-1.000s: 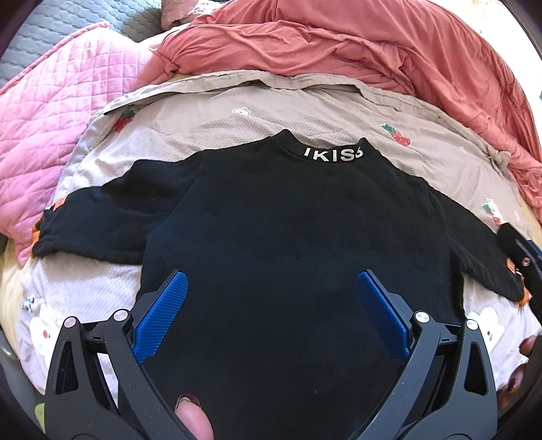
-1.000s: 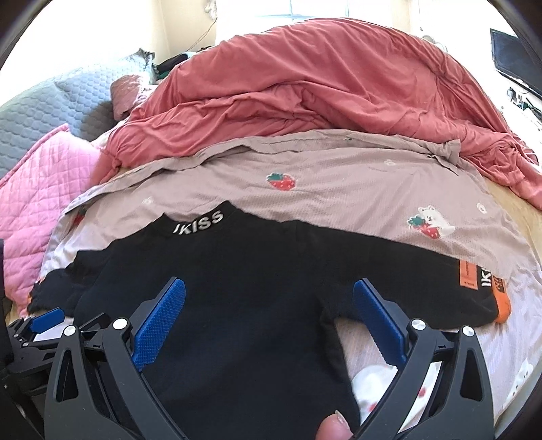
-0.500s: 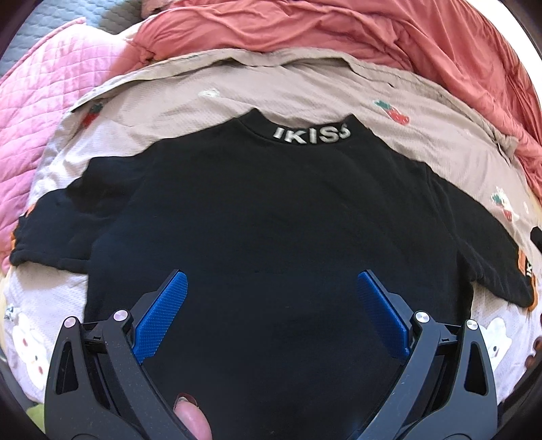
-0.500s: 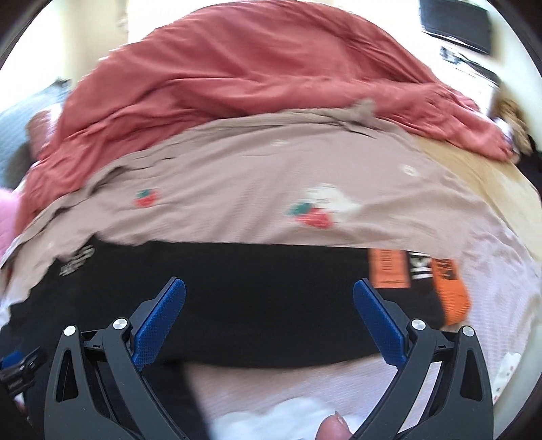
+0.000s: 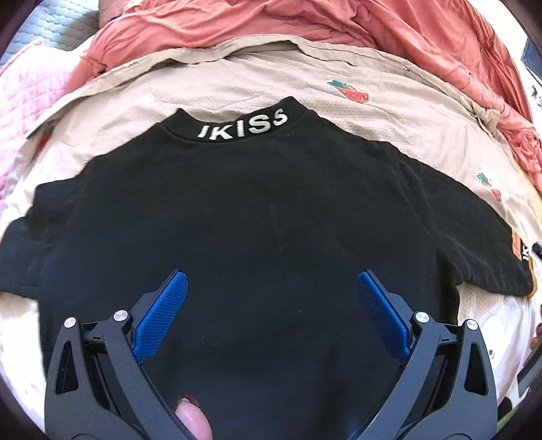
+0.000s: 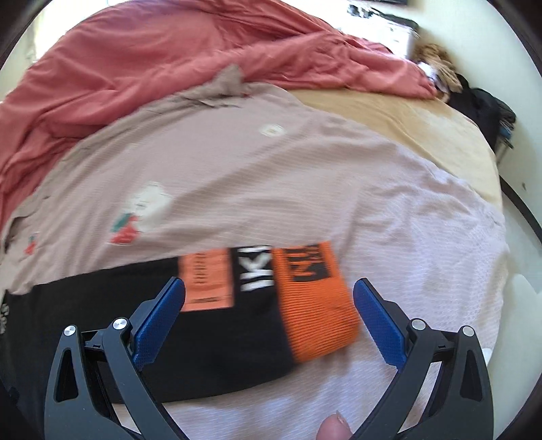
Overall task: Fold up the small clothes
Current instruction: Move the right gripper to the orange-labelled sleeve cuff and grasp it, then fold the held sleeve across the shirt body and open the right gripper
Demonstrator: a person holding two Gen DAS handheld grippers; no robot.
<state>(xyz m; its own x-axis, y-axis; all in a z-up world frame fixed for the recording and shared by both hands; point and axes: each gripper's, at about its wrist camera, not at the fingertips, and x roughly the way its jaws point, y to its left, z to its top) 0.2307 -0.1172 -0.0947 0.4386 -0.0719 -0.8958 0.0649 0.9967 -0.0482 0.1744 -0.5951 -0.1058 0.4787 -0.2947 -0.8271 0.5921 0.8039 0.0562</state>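
Note:
A small black sweater (image 5: 257, 216) lies flat, sleeves spread, on a beige strawberry-print sheet (image 5: 338, 67). Its collar reads IKISS (image 5: 242, 126). My left gripper (image 5: 271, 304) is open and empty, hovering over the lower body of the sweater. In the right wrist view my right gripper (image 6: 269, 304) is open and empty over the end of the right sleeve (image 6: 203, 331), with its orange cuff (image 6: 315, 304) between the fingers. I cannot tell if either gripper touches the cloth.
A salmon-red duvet (image 5: 305, 23) is bunched behind the sheet and also shows in the right wrist view (image 6: 135, 61). A pink quilt (image 5: 23, 101) lies at the left. Tan mattress (image 6: 423, 122) and dark clutter (image 6: 487, 105) lie at the far right.
My right gripper has swung right along the sleeve to its orange cuff. My left gripper has shifted right and a little closer over the sweater's body. Both stay open.

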